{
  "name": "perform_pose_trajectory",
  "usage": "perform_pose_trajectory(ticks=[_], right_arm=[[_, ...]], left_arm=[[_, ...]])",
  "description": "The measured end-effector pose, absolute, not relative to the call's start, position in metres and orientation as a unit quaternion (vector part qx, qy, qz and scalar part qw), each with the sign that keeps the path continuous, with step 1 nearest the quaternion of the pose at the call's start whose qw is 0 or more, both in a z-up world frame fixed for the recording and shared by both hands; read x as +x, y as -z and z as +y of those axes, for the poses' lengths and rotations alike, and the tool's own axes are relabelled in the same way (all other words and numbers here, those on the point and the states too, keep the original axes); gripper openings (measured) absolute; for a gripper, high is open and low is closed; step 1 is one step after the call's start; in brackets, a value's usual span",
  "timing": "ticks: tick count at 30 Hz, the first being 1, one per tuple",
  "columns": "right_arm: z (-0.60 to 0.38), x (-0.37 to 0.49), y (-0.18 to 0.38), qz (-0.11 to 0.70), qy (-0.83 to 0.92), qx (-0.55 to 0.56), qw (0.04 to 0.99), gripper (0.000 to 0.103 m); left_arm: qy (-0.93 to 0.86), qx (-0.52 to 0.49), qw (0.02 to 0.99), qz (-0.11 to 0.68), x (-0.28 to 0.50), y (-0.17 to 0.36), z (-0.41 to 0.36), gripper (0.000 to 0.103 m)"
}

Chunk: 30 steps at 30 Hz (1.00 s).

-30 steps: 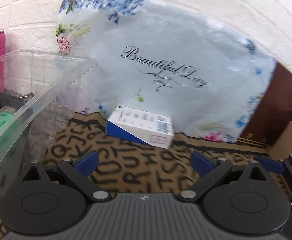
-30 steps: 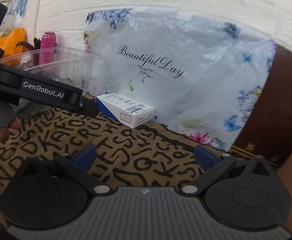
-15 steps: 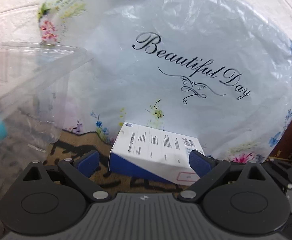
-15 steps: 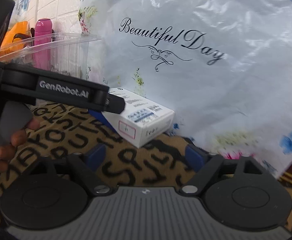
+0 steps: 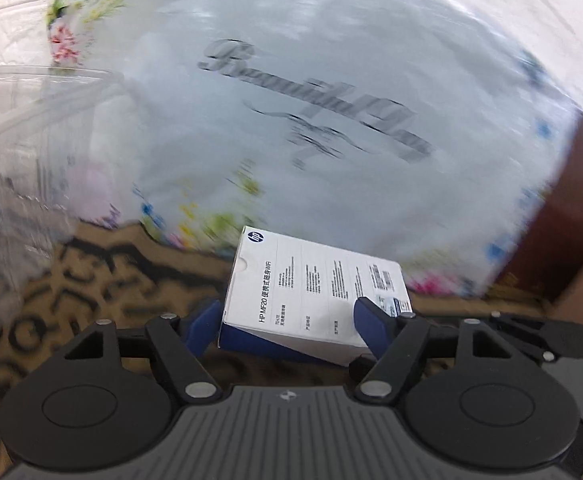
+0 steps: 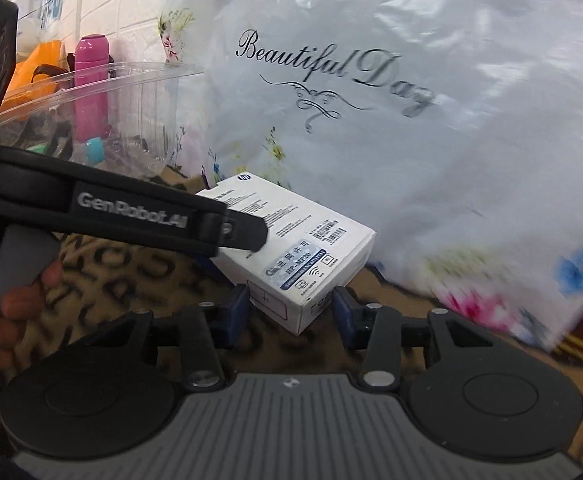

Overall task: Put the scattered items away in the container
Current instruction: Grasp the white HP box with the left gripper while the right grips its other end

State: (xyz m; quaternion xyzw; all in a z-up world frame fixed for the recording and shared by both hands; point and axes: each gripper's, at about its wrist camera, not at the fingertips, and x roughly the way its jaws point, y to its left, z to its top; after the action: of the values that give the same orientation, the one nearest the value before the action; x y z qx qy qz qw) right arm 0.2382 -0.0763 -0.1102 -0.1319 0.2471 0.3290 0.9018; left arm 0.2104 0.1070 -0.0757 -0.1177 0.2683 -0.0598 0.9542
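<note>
The white box (image 5: 311,292) lies tilted on the letter-patterned bench (image 5: 103,280), between both pairs of tongs at once. The left tongs (image 5: 287,326) are closing across its length, blue pads at or just beside its ends; whether they press cannot be told. The right tongs (image 6: 289,312) are closing around its near corner, the pads just short of it. The clear container (image 6: 131,96) stands to their left.

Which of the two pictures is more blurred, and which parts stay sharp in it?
Left wrist view: strong motion blur on the floral bag and patterned cloth; the white box stays sharp. Right wrist view: mostly sharp, blur only toward the right edge.
</note>
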Motion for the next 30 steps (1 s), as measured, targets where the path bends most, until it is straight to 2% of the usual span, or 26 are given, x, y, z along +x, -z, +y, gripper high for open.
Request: perform_pose_trajectory(ticks=[13, 16, 26, 30], right_arm=[[-0.186, 0.072, 0.096, 0.256, -0.287, -0.137, 0.913, 0.044], [-0.208, 0.034, 0.093, 0.258, -0.273, -0.143, 0.916, 0.044], [-0.27, -0.057, 0.097, 0.285, -0.239, -0.142, 0.917, 0.044], [-0.279, -0.072, 0.103, 0.285, -0.231, -0.141, 0.92, 0.055]], left_arm=[[0.211, -0.045, 0.915, 0.342, 0.081, 0.077, 0.009, 0.074], [0.236, -0.054, 0.899, 0.366, 0.061, 0.078, -0.005, 0.074], [0.318, -0.033, 0.869, 0.378, 0.0, 0.08, -0.047, 0.074], [0.302, -0.041, 0.865, 0.399, 0.002, 0.086, -0.053, 0.077]])
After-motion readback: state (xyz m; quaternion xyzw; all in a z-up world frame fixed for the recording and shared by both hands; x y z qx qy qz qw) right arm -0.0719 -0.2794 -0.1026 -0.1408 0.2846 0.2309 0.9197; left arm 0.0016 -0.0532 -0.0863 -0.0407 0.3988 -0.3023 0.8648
